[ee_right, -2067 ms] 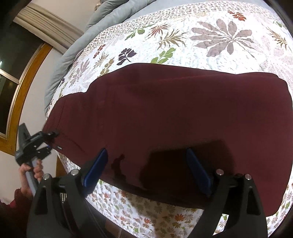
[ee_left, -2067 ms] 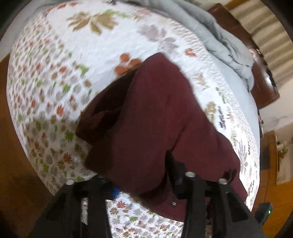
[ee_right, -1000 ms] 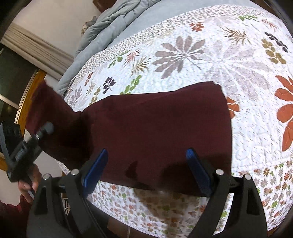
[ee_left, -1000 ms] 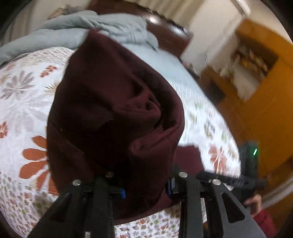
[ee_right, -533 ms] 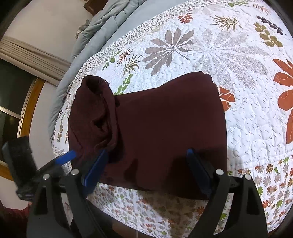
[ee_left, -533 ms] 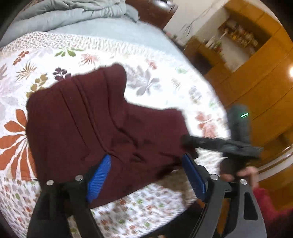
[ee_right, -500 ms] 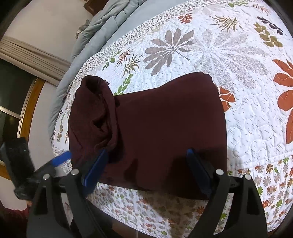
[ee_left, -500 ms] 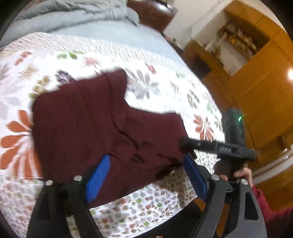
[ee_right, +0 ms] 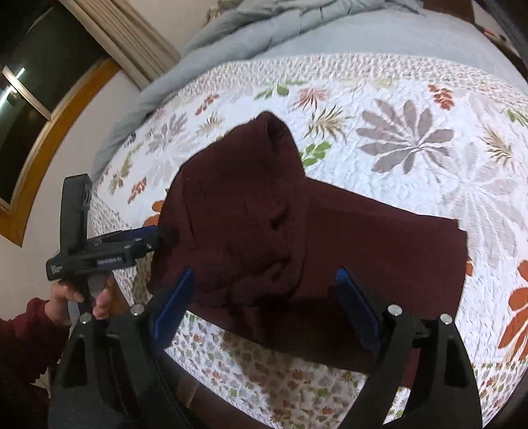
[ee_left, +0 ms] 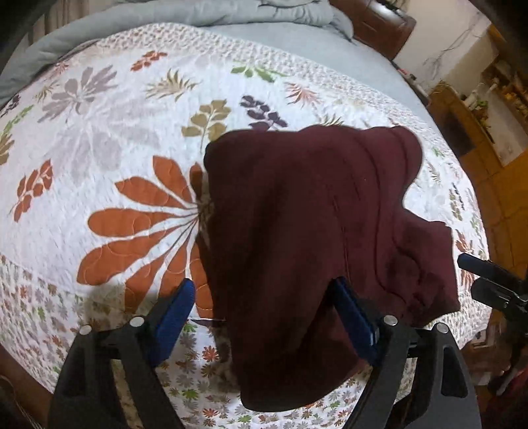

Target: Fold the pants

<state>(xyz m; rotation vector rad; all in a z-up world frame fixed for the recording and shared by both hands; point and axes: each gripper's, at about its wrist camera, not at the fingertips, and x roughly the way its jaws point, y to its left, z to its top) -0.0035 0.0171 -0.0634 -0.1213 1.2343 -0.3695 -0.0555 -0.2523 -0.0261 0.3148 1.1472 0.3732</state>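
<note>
The pants (ee_left: 316,237), a maroon garment of thick, soft, fleece-like knit, lie on the quilt (ee_left: 109,138) near the bed's front edge, occupying the centre and right of the left wrist view and the centre of the right wrist view. In the right wrist view one portion is doubled over the rest, forming a rumpled upper layer at centre-left, with a raised peak toward the top and a flat single layer extending to the right. This arrangement is judged to be a lengthwise fold that has been laid down but not smoothed. The left gripper (ee_left: 264,316) has its jaws spread wide, straddling the near edge of the cloth at the bottom of its own view and grasping nothing. In the right wrist view the left gripper's tip sits at the left edge of the upper layer, and whether it touches the fabric cannot be determined. The right gripper (ee_right: 267,303) is likewise fully spread over the near edge and holds nothing. The blue finger pads (ee_right: 356,310) are smooth and flat. The quilt is white, stitched and puckered, printed with orange, grey and green leaves. A grey duvet (ee_right: 264,29) is bunched at the top of the frame.
</note>
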